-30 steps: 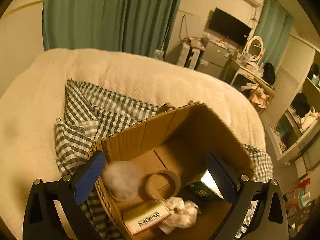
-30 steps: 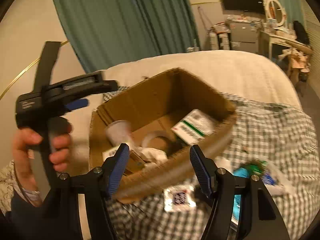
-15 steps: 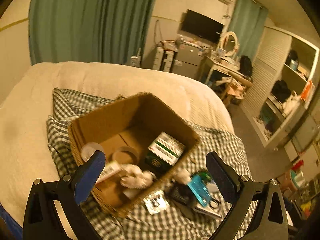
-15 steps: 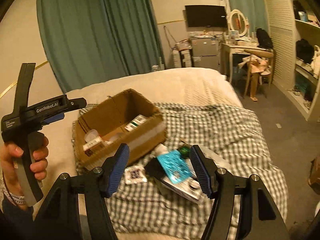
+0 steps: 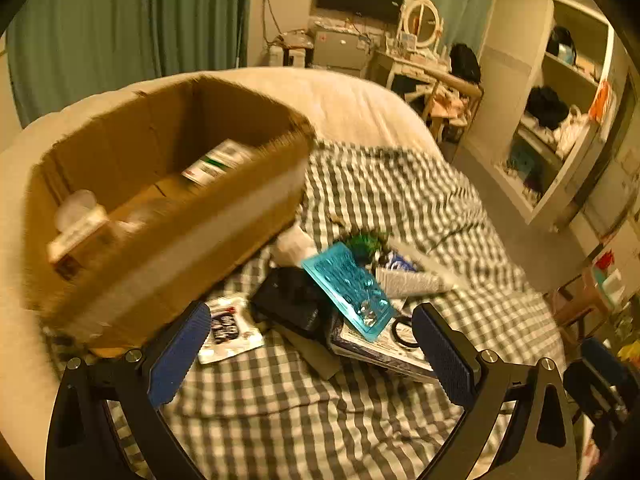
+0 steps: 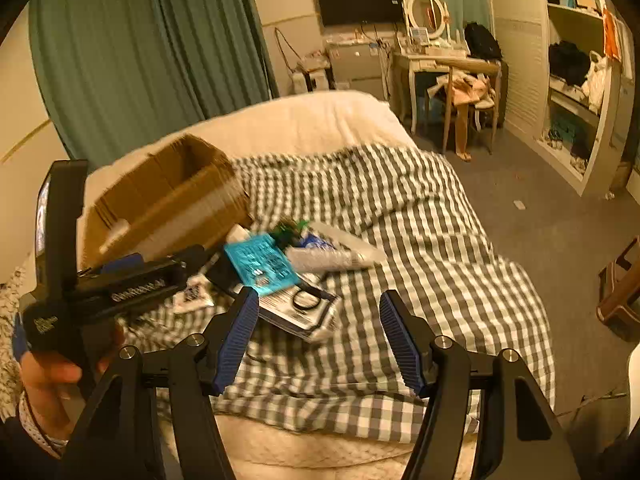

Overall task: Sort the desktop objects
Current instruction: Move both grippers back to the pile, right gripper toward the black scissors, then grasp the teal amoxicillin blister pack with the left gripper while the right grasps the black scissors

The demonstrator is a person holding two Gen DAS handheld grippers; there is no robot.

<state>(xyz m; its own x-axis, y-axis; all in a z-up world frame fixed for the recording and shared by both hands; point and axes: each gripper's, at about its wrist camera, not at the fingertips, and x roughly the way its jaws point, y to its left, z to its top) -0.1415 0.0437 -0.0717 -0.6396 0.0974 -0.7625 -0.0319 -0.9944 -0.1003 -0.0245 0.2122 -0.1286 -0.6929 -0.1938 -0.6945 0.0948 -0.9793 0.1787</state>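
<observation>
Both grippers have backed away from the box (image 5: 168, 216); left gripper (image 5: 312, 344) and right gripper (image 6: 316, 336) hang wide, empty. Near me, right of it, the teal tray (image 5: 348, 292) looks light, stiff; I'd pinch its long edges.
</observation>
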